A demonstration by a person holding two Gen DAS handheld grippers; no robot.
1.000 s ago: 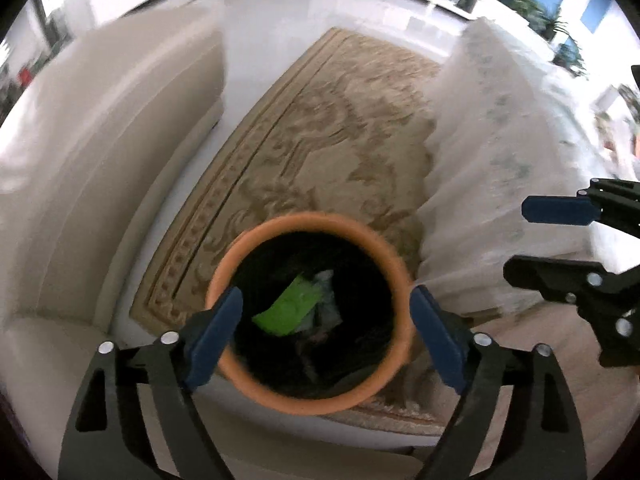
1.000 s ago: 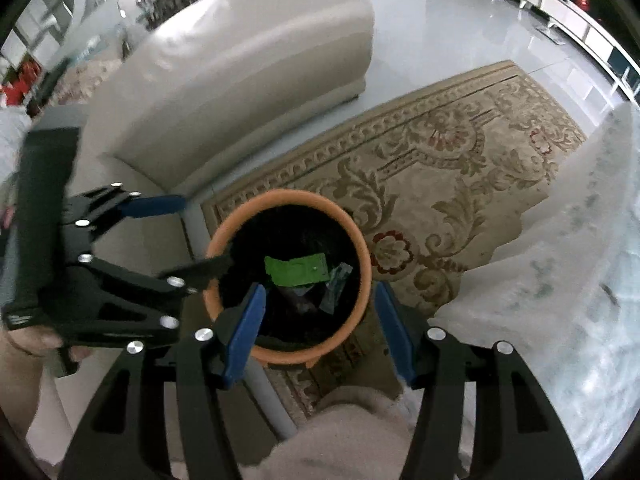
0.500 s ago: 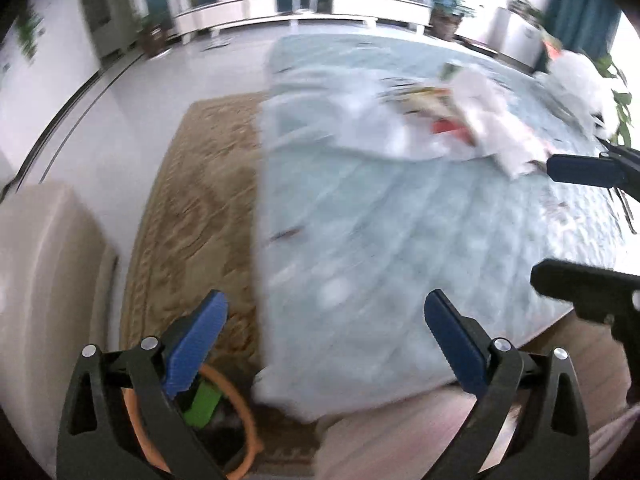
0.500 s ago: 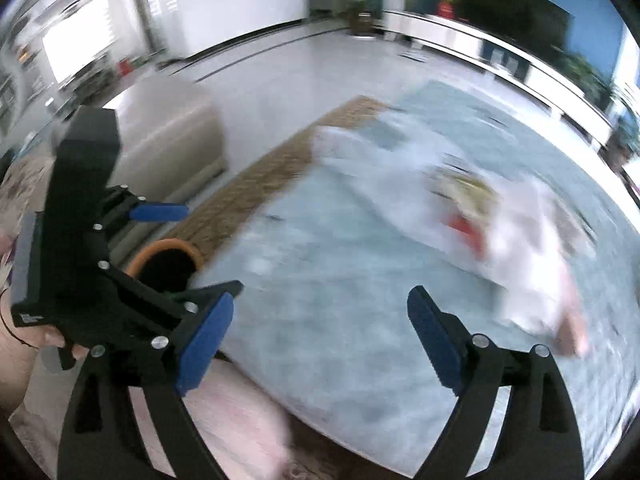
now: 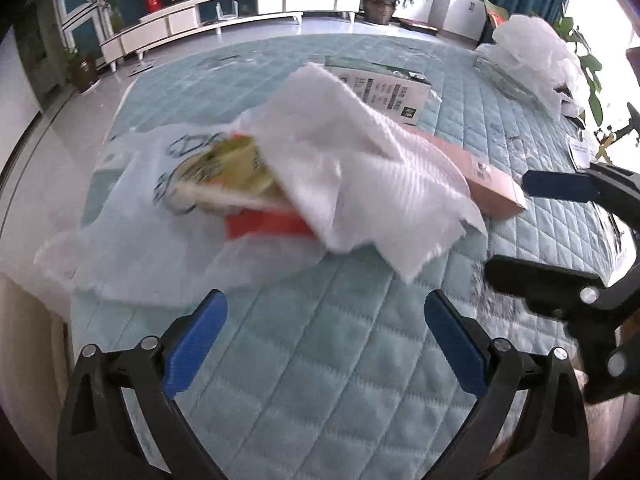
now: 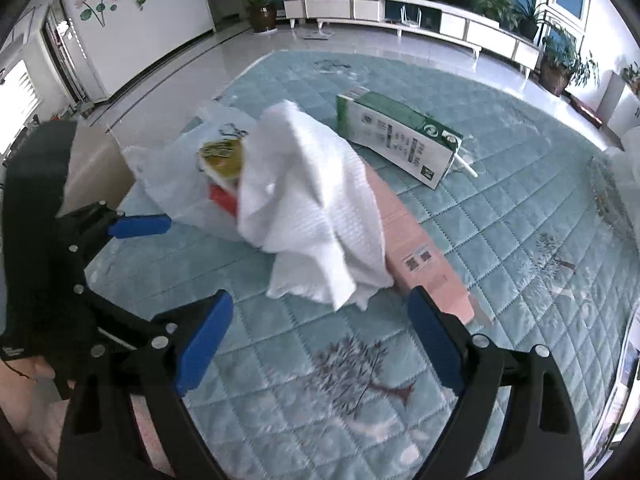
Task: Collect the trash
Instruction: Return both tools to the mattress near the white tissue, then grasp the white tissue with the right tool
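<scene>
The trash sits on the quilted blue cover [image 6: 500, 248]: a white paper towel [image 6: 316, 216] draped over a pink box [image 6: 420, 256], with a green carton [image 6: 400, 136] just behind. Your left gripper [image 5: 326, 344] and right gripper [image 6: 320, 340] have just spread their jaws wide, with nothing between them.

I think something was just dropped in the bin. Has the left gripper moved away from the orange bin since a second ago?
Yes. The left gripper, open and empty, has swung off the bin, now out of view, to the quilted table cover, facing the white paper towel.

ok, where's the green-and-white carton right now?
Right wrist view: the carton lies on its side on the quilted cover, upper centre, behind the pink box and white cloth.
</scene>
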